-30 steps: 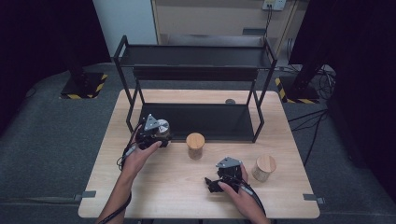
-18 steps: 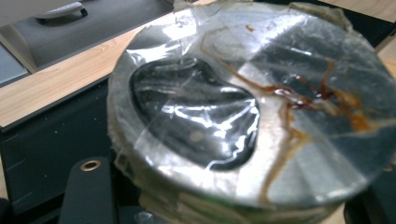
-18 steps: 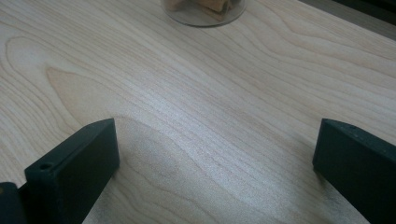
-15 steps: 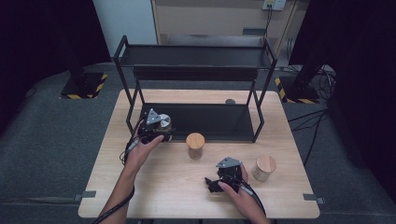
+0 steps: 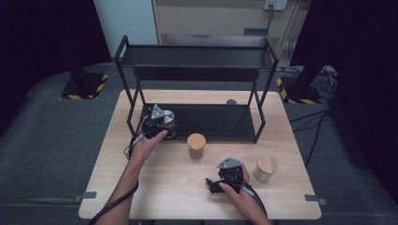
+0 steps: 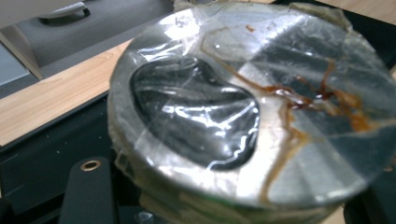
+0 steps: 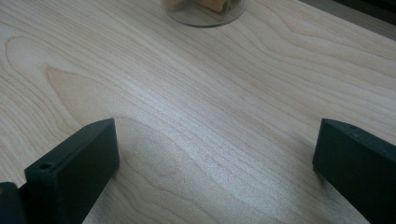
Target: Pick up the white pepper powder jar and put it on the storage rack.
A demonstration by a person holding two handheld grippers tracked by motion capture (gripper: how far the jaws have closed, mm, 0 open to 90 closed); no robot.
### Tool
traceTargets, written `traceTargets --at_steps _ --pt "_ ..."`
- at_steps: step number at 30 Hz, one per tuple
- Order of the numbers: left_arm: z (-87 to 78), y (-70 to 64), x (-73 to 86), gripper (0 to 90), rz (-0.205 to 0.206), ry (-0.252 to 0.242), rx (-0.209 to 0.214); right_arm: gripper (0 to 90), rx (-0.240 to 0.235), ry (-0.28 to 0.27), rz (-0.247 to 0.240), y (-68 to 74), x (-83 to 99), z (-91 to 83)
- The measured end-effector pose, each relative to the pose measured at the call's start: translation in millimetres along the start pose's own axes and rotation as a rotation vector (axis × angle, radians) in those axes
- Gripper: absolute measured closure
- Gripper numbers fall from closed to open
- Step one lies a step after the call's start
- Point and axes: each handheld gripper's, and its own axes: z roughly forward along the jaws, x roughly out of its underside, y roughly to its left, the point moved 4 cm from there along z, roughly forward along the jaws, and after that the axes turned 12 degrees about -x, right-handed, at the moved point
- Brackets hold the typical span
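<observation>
One jar (image 5: 166,118), metal-lidded and taped, is at the lower shelf (image 5: 220,122) of the rack, held by the left gripper (image 5: 157,123); whether it rests there yet I cannot tell. Two wood-lidded jars (image 5: 196,146) (image 5: 265,168) wait on the surface (image 5: 159,187), so most of the work seems left. The left jaws grasp the jar closely. The right gripper (image 7: 210,163) lies on the surface, jaws spread wide, holding nothing.

Rack (image 5: 197,70) spans table's (image 5: 141,197) far half, posts and top shelf fencing low shelf. Two jars (image 5: 196,146) (image 5: 265,168) stand on near half; open board left and front of them.
</observation>
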Motion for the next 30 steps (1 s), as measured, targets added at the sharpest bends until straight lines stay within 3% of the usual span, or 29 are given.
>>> traceTargets --at_steps 10,13,30 --pt "16.5 2.4 -10.4 29.8 0.000 0.003 -0.004 0.3 0.000 0.000 0.001 0.1 0.0 0.0" --pt "22.8 3.2 -12.9 29.8 0.023 0.019 -0.012 0.4 0.002 0.000 0.003 0.2 -0.1 0.1" --pt "48.3 9.3 -17.3 29.9 0.010 0.034 -0.023 0.3 0.002 0.000 0.000 0.0 -0.1 0.1"
